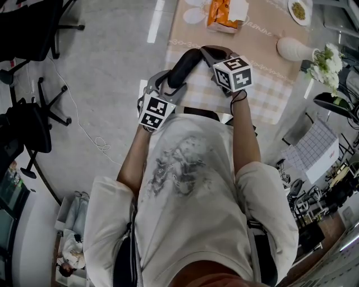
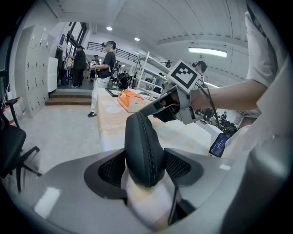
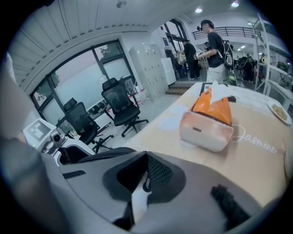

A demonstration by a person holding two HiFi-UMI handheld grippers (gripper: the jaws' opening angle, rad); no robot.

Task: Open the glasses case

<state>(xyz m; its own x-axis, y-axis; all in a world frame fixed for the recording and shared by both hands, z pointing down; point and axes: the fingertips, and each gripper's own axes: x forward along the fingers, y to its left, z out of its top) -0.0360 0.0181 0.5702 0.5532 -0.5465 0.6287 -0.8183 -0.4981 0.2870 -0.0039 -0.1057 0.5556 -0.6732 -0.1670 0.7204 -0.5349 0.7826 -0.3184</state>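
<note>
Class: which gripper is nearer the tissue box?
Right. The right gripper, shut on the zip pull, is just short of the tissue box; the left gripper holds the case farther back.

The head camera looks steeply down from above, over the person's shirt [image 1: 185, 190] to the near end of the table [image 1: 263, 61]. The camera on the left gripper [image 2: 145, 167] sits low behind its own jaws and faces along the table, with the glasses case [image 2: 144, 151] very near the lens. The camera on the right gripper [image 3: 145, 183], equally low, faces across the table toward the windows [image 3: 78, 77]. All three views share the orange tissue box [image 1: 224, 14] [image 2: 129, 100] [image 3: 208, 123]. Each gripper view also catches the other gripper.
</note>
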